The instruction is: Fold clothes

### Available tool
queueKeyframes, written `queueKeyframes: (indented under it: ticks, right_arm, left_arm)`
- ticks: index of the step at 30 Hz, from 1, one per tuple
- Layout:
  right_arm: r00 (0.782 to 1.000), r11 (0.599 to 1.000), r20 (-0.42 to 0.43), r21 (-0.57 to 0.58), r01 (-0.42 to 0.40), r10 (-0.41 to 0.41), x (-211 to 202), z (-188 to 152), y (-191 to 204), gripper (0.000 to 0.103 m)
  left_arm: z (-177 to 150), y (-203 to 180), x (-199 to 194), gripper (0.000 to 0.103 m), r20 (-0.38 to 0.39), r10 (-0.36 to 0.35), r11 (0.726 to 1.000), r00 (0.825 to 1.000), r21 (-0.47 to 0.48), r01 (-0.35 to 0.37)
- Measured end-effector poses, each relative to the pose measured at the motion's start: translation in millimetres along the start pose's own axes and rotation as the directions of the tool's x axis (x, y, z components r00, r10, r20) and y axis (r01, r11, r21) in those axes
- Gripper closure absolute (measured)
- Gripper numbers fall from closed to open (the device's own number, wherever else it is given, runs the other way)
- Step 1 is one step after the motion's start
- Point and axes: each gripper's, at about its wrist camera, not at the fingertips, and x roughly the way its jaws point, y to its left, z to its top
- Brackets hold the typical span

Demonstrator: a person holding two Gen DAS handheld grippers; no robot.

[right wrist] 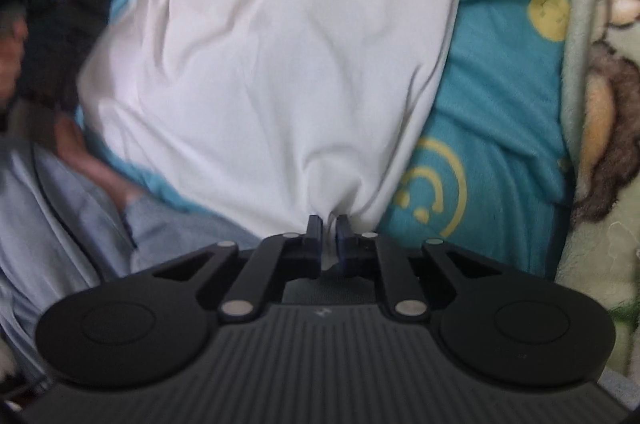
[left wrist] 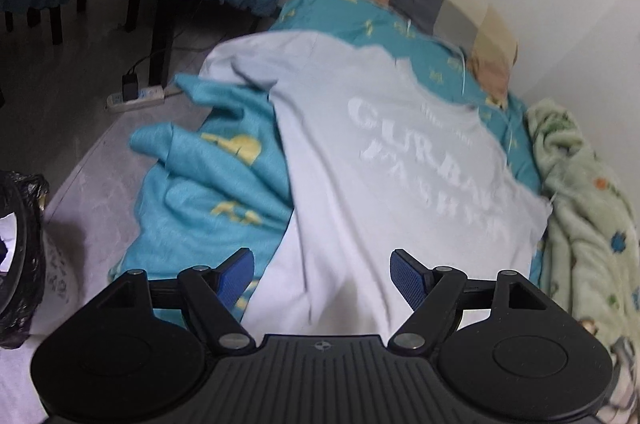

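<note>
White T-shirt (left wrist: 384, 152) lies spread on teal bed sheet (left wrist: 208, 180). Right claw (right wrist: 329, 236) clamped on hem, fabric bunched. Left claw (left wrist: 322, 278) gapes above shirt, empty; should pinch matching hem corner, then lift evenly.

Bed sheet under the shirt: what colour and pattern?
Teal bed sheet with yellow smiley-face prints, clearest in the right wrist view.
</note>
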Motion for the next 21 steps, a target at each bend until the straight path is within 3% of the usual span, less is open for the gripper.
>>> queueKeyframes:
  ticks: [3,5,6,8,10,14,19,21]
  right_arm:
    - [0.989,0.990,0.134,0.112,-0.082,0.067,-13.4,-0.7,-23.4,0.089]
    - [0.968,0.973,0.229,0.180,-0.142,0.099,-18.1,-1.5,-37.0,0.086]
    - [0.955,0.963,0.276,0.214,-0.165,0.103,-19.6,-1.2,-42.7,0.082]
    - [0.927,0.942,0.361,0.264,-0.207,0.103,-18.9,2.3,-52.1,0.058]
    - [0.903,0.927,0.416,0.284,-0.244,0.109,-16.8,6.3,-56.7,0.055]
    - [0.877,0.929,0.474,0.282,-0.239,0.081,-14.4,8.8,-54.2,0.054]
    - [0.863,0.925,0.498,0.284,-0.251,0.081,-13.1,5.6,-60.1,0.054]
    - [0.863,0.918,0.499,0.301,-0.260,0.080,-11.3,5.6,-64.4,0.054]
  left_arm:
    - [-4.7,8.3,-1.6,0.023,-0.075,-0.003,1.000,0.997,0.004,0.004]
    - [-8.5,13.3,0.9,0.022,-0.144,-0.002,1.000,0.990,0.018,0.004]
    - [-11.3,15.0,3.9,0.022,-0.182,0.015,0.999,0.983,0.037,-0.009]
    - [-17.6,18.2,8.4,0.022,-0.243,0.066,0.995,0.968,0.088,-0.045]
    - [-23.8,21.4,12.4,0.022,-0.295,0.112,0.988,0.949,0.137,-0.075]
    - [-33.8,22.9,24.1,0.024,-0.401,0.097,0.987,0.911,0.154,-0.037]
    - [-44.5,13.6,35.6,0.040,-0.484,0.065,0.985,0.872,0.171,0.022]
    - [-48.3,9.2,38.0,0.060,-0.507,0.072,0.981,0.859,0.190,0.029]
